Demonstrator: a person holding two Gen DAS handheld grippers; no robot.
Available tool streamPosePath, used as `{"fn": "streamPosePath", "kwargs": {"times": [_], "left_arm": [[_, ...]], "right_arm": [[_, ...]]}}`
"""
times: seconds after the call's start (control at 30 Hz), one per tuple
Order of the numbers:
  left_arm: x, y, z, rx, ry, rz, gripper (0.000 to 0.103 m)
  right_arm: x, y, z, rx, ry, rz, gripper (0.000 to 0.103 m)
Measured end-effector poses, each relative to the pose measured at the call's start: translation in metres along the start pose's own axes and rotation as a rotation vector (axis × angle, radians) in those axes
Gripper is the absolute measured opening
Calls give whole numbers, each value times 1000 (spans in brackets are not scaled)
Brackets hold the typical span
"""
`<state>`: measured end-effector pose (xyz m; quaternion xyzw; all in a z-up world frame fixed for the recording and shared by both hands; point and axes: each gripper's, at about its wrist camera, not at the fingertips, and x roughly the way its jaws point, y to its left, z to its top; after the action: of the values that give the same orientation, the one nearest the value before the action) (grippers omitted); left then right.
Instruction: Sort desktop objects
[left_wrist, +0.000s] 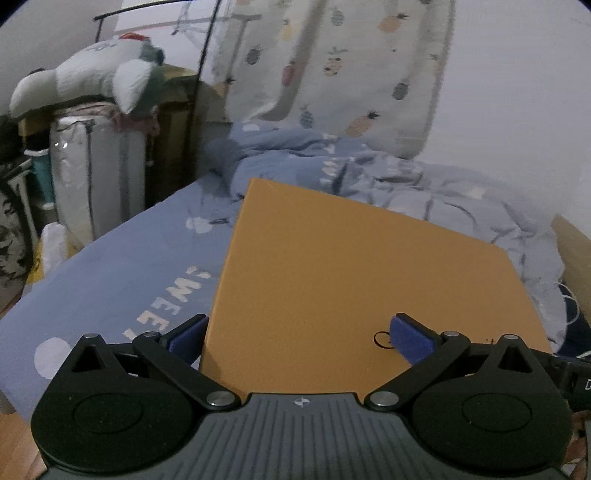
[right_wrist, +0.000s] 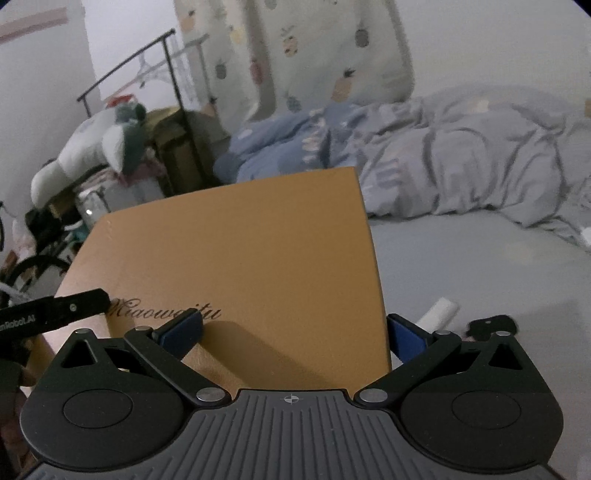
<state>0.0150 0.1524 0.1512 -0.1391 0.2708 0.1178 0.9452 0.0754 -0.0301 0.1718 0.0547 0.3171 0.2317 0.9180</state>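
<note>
A flat orange box (left_wrist: 354, 280), script-lettered, sits between both wide-open grippers, left (left_wrist: 299, 334) and right (right_wrist: 293, 332), over the bed (right_wrist: 480, 266).

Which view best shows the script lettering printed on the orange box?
The right wrist view: the lettering on the orange box reads almost whole, only partly covered by a finger of the right gripper. The left wrist view shows just a loop of it beside the left gripper.

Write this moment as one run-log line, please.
orange box above bed | left gripper open, straddling corner | right gripper open, straddling corner
</note>
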Motion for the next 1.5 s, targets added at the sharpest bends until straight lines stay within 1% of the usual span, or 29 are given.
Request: {"fn": "streamPosePath", "kwargs": {"times": [0.2,0.43,0.67,0.9,1.17,1.5], "left_arm": [[-3,-34,-3,38,-5,-39,103],[-3,-72,-15,73,9,-89,103],[-7,-106,-35,119,26,-131,103],[-9,-133,-61,152,61,-167,103],[-7,-153,-90,173,108,-192,103],[-2,-156,-119,180,162,-189,103]], "right_arm": [[-29,-35,-2,30,-25,-30,103],[-58,-76,-9,60,-47,-75,103],[-86,-119,-29,98,-58,-109,103],[-109,-158,-58,132,-52,-139,103],[-121,-191,-93,171,-29,-179,103],[-116,-208,-126,193,16,-187,103]]}}
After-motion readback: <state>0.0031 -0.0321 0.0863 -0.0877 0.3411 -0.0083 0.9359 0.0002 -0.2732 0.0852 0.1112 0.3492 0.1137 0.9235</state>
